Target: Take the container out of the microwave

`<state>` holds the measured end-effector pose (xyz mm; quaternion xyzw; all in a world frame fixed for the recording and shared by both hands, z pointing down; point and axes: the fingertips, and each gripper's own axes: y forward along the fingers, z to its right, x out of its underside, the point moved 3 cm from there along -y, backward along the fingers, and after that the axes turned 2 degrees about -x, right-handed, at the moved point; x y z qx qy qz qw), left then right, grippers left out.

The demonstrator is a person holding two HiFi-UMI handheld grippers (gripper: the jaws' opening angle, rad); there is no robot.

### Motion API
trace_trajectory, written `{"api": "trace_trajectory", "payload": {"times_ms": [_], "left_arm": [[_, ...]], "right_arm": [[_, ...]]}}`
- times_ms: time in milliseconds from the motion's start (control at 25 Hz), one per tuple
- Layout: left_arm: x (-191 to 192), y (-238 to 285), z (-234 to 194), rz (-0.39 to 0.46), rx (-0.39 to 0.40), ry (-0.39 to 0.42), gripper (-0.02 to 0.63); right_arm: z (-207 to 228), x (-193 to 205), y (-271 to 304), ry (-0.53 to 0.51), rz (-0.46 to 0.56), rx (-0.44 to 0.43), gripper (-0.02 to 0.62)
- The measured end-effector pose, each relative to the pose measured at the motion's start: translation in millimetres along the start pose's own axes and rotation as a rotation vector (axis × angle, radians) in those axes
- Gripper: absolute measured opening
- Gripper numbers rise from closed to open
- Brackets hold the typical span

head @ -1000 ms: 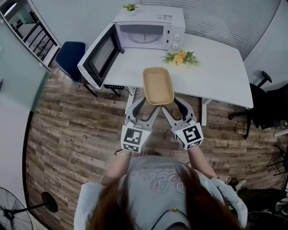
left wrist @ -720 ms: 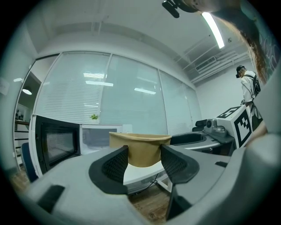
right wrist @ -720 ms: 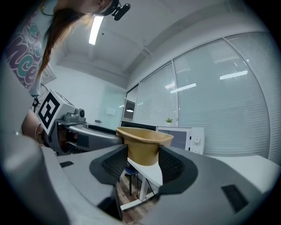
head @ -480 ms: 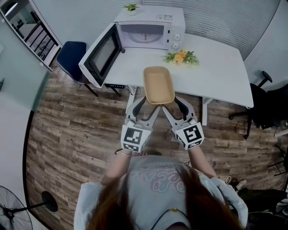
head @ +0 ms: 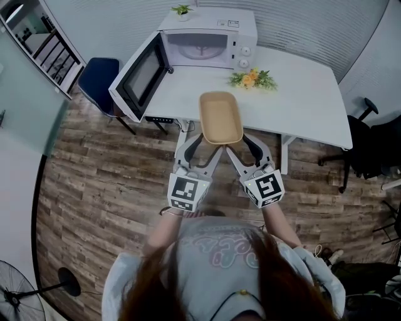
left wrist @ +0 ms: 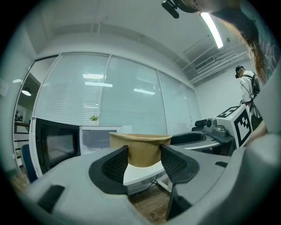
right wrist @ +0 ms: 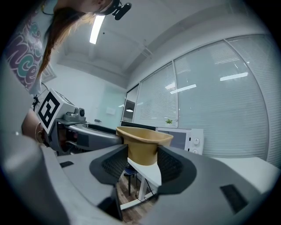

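The tan oblong container (head: 220,118) hangs in the air over the front edge of the white table (head: 301,103), held at its near end from both sides. My left gripper (head: 202,148) is shut on its near left corner and my right gripper (head: 245,149) on its near right corner. In the left gripper view the container (left wrist: 139,149) sits between the dark pads (left wrist: 117,163) of that gripper (left wrist: 144,161). In the right gripper view the container (right wrist: 142,143) is clamped the same way by the right gripper (right wrist: 142,165). The white microwave (head: 210,47) stands at the table's back left with its door (head: 139,78) swung wide open.
A bunch of yellow flowers (head: 252,80) lies on the table right of the microwave, and a small plant (head: 182,10) stands on top of it. A blue chair (head: 97,78) is behind the open door. A black office chair (head: 369,147) stands at the right, a fan (head: 25,291) at the lower left.
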<state>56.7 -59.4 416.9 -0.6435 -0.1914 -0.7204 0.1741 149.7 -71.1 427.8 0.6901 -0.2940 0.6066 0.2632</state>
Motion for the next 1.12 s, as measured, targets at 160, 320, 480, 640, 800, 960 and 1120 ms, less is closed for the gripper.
{"api": "trace_trajectory", "payload": {"times_ms": [160, 320, 480, 640, 800, 960, 1120], "left_arm": [[-0.3, -2.4, 0.7, 0.002, -0.008, 0.004, 0.233], [-1.2, -4.4, -2.5, 0.003, -0.012, 0.003, 0.233], [-0.2, -5.6, -6.6, 0.001, -0.018, -0.007, 0.233], [-1.7, -4.8, -8.7, 0.002, -0.016, -0.021, 0.233], [1.5, -2.8, -9.1, 0.000, -0.019, -0.023, 0.233], [4.0, -0.9, -10.0, -0.004, -0.019, -0.026, 0.233], [3.4, 0.3, -8.3, 0.000, -0.021, -0.027, 0.233]], "right_arm": [[-1.9, -0.8, -0.8, -0.011, 0.001, 0.004, 0.209], [-4.3, -2.5, 2.0, -0.014, 0.005, 0.000, 0.209], [-5.7, -4.0, 5.5, -0.016, 0.006, -0.004, 0.208], [-5.4, -4.6, 7.3, -0.016, 0.004, -0.004, 0.208], [-3.9, -2.8, 8.4, -0.018, -0.001, -0.003, 0.207], [-2.0, -2.4, 8.6, -0.019, -0.002, 0.001, 0.207], [-0.8, -2.3, 7.7, -0.021, -0.002, 0.003, 0.207]]}}
